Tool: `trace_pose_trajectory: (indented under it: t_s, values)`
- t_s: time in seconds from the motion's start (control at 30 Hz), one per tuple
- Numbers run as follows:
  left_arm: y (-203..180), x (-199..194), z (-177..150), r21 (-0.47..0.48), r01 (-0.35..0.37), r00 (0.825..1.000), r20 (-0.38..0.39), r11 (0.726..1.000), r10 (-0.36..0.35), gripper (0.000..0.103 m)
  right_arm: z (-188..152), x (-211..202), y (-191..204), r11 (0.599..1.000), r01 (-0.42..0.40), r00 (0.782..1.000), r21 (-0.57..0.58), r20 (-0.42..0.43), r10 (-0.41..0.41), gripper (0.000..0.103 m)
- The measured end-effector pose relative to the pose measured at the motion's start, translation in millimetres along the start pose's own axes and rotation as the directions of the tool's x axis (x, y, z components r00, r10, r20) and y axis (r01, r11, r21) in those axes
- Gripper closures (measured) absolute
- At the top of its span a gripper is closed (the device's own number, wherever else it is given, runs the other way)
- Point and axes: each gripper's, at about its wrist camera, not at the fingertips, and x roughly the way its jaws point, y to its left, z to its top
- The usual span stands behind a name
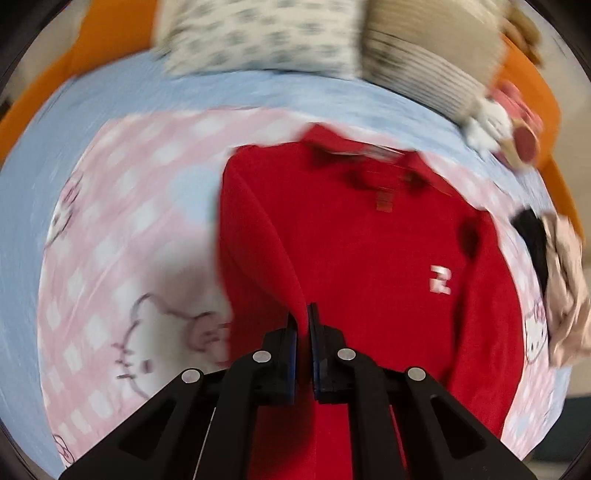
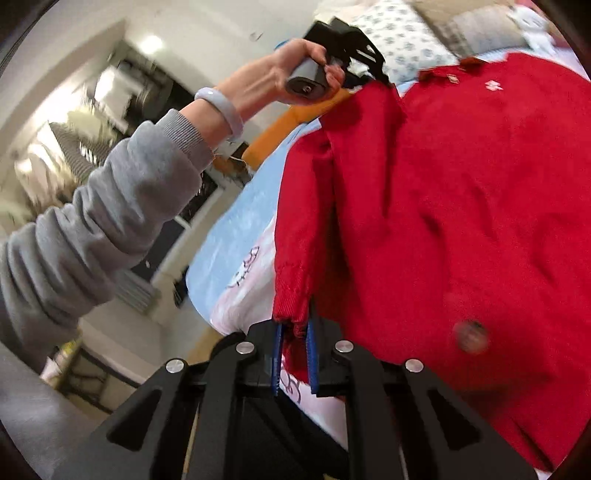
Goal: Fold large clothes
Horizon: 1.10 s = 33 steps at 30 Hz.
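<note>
Pink checked bedding [image 1: 122,206] with cartoon cat prints covers a bed with a pale blue sheet [image 1: 55,122], and the left wrist view looks across it toward a patterned pillow [image 1: 258,33] and a striped beige cushion [image 1: 424,59] at the head. On it lies the red shirt [image 1: 369,240], collar toward the pillows, a small white logo on the chest. The left gripper [image 1: 303,317] has its fingers closed on a fold of the shirt's left edge, which rises from the bed up into the grip. A plush toy [image 1: 495,122] sits at the far right corner, and a heap of beige and black clothing [image 1: 561,280] lies by the right edge, just beside the shirt; it could crowd the fold if the garment slides that way. This view is smeared with motion blur.

From the right wrist view, the right gripper [image 2: 295,328] pinches the hem corner of the same side of the red shirt [image 2: 461,203], fingers closed on the cloth. Farther up, the person's left hand [image 2: 295,70], in a grey sleeve with a pale bangle, holds the other gripper at the shoulder end, so the whole side edge hangs lifted between the two grips. Room furniture behind is blurred.

I judge the folding barely begun: the body lies spread, one side is raised for a first lengthwise fold, and the other side and the crosswise folds remain.
</note>
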Motion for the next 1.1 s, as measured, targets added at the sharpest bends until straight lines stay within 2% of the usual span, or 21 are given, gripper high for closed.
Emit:
trace_pose_trajectory:
  t_s: [0.1,0.23,0.3,0.33,0.4,0.43,0.53,0.57,0.63,0.77,0.83,0.93,1.03,1.1]
  values:
    - [-53,18,-2,0.09,-0.046,0.999,-0.006,0.995,0.046,0.091,-14,-18,-19,0.997,-0.007,1.0,0.082,0.009,0.006,0.092]
    - [-92,62,-16,0.129,-0.038,0.997,-0.062,0.991,0.046,0.086,-32,-27,-36,0.989,0.023,1.0,0.144,0.005,-0.024,0.092]
    - [-101,82,-22,0.139,-0.064,0.995,-0.071,0.988,0.075,0.062,-38,-27,-43,0.985,0.044,0.999,0.165,-0.001,-0.044,0.092]
    - [-104,87,-24,0.14,-0.058,0.996,-0.066,0.988,0.068,0.054,-40,-25,-47,0.984,0.045,0.999,0.174,-0.014,-0.044,0.091]
    - [-112,87,-27,0.167,-0.065,0.997,-0.026,0.984,0.07,0.016,-39,-22,-48,0.984,0.054,0.998,0.171,-0.019,-0.051,0.089]
    - [-115,85,-28,0.186,-0.085,0.996,-0.018,0.979,0.089,0.012,-38,-21,-46,0.985,0.051,0.999,0.164,-0.024,-0.047,0.087]
    - [-123,62,-25,0.241,-0.076,0.997,0.027,0.968,0.071,0.012,-33,-21,-37,0.992,0.063,0.996,0.105,-0.067,-0.057,0.078]
    - [-121,50,-23,0.237,-0.053,0.998,0.043,0.97,0.045,0.012,-31,-25,-34,0.994,0.059,0.996,0.088,-0.071,-0.053,0.074]
    - [-110,21,-15,0.214,-0.007,0.996,0.086,0.977,-0.012,0.012,-26,-34,-32,0.996,0.058,0.996,0.065,-0.073,-0.054,0.072]
    - [-90,-7,2,0.226,-0.093,0.986,0.16,0.97,0.057,0.012,-12,-57,-19,0.997,0.079,0.997,-0.001,-0.026,-0.079,0.072]
    - [-74,-1,4,0.214,-0.117,0.985,0.154,0.97,0.084,0.012,-1,-68,-7,0.991,0.122,0.992,-0.053,0.035,-0.121,0.072]
    - [-55,25,6,0.18,-0.073,0.991,0.127,0.981,0.051,0.015,12,-70,5,0.983,0.137,0.987,-0.122,0.099,-0.126,0.073]
    - [-40,54,6,0.12,0.001,0.996,0.088,0.993,-0.011,0.015,22,-51,7,0.986,0.102,0.993,-0.13,0.073,-0.093,0.073]
    - [-36,74,9,0.084,0.018,0.998,0.066,0.996,-0.024,0.015,23,-36,4,0.979,0.139,0.99,-0.152,0.045,-0.134,0.073]
